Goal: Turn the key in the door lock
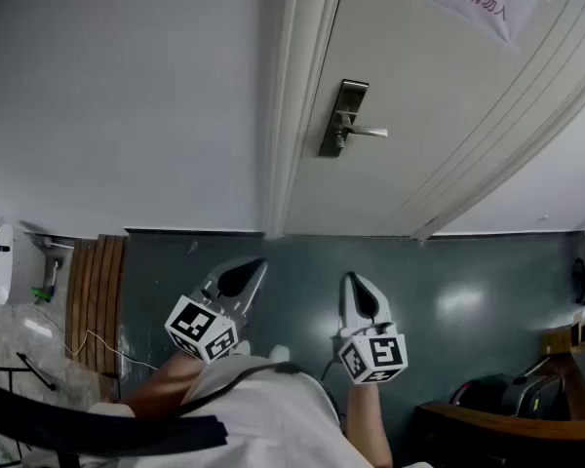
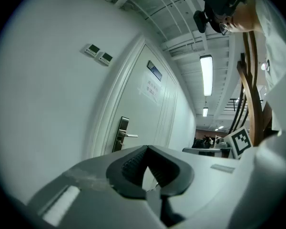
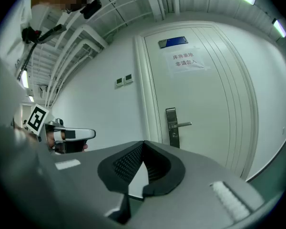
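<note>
Task not begun, by the look of it. The brushed-metal lock plate (image 1: 343,117) with its lever handle (image 1: 368,132) sits on the off-white panelled door (image 1: 439,154) at upper centre of the head view. No key can be made out in the lock or in either gripper. The left gripper (image 1: 253,269) and right gripper (image 1: 356,283) hang at lower centre, well apart from the door. Both have their jaws together and hold nothing.

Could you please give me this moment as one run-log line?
left tool: shut, empty | right tool: shut, empty | door: closed | lock plate: no key seen | tools short of door
</note>
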Tool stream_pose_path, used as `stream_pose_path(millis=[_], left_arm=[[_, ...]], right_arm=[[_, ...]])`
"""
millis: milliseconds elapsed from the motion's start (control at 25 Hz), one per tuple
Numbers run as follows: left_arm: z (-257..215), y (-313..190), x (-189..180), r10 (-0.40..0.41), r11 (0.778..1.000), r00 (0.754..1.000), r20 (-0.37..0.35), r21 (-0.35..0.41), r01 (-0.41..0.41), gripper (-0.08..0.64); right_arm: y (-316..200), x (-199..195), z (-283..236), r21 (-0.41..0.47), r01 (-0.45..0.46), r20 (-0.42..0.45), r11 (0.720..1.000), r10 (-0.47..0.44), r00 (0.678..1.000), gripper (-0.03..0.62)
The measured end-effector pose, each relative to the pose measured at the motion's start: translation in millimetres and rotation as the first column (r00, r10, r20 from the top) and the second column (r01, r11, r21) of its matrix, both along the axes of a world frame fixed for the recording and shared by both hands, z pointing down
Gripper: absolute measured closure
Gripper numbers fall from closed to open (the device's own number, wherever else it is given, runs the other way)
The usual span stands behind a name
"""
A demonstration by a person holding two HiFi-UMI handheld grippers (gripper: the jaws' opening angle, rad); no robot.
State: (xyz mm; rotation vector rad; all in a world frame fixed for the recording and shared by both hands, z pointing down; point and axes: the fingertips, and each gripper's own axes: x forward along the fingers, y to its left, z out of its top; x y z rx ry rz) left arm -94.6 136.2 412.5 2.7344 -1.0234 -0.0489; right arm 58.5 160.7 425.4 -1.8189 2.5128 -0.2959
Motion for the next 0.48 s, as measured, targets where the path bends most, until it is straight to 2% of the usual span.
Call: stream_pose_path(millis=[480], left_arm=[[0.8,-21.9,22.0,-0.02,1.0,1.0,0.013,0.012,0.02,0.557]], right_arm=[[-19.2,18.4,3.5,-0.006,0.033,0.014,0.999,-0.033,0.999,0.584]])
